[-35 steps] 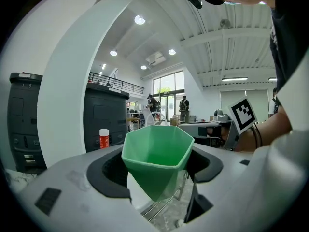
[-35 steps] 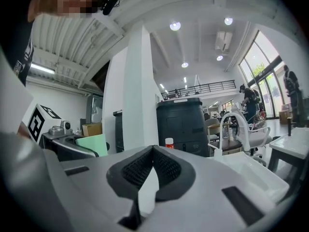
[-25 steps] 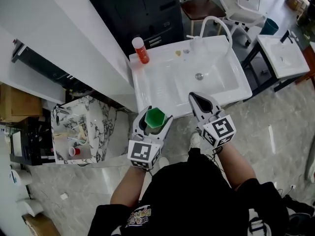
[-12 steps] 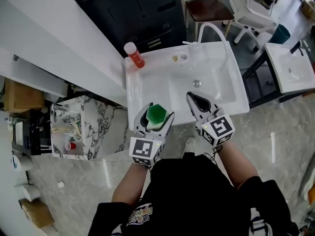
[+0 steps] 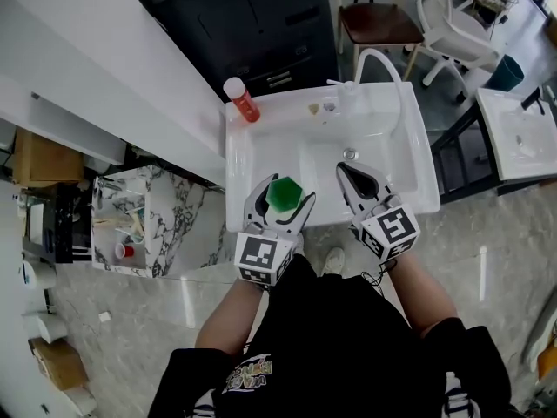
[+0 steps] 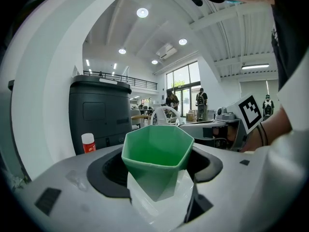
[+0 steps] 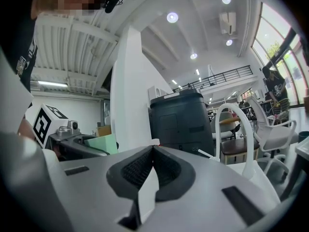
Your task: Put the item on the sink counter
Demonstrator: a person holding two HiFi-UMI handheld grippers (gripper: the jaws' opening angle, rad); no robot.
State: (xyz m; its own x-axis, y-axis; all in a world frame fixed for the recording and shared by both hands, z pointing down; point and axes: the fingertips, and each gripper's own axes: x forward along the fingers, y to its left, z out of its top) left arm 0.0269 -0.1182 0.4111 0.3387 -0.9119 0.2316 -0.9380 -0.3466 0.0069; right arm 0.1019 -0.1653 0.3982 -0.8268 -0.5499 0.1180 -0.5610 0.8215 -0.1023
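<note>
Change: green hexagonal cup point(image 5: 285, 192) carried forward over the past second, from short of the front edge of the white sink desk point(image 5: 239, 159) to above its front-left part.
Meaning for the task: judged close to delivery, with only the lowering and release left; cup not yet set down.
Left hand-held gripper point(image 5: 280, 200): clamped on the cup's lower body, cup upright, mouth up, nothing seen inside.
Right hand-held gripper point(image 5: 346, 174): jaws pressed together with nothing between them, held over the basin just beside the left one.
Cup's place: in the air between the left jaws, not touching the desk.
Count, task things: one cup, one sink desk directly ahead.
Count, on the desk: one red bottle with a white cap point(image 5: 241, 99) at the back-left corner and one white gooseneck tap point(image 5: 383, 59) at the back, both well apart from the cup.
Count, other basins: one marbled sink point(image 5: 165, 225) at left, one second white sink point(image 5: 496, 159) at far right.
Count, hand-held grippers: two.
Landing spot: bare ledge left of the basin judged the nearest free place.
</note>
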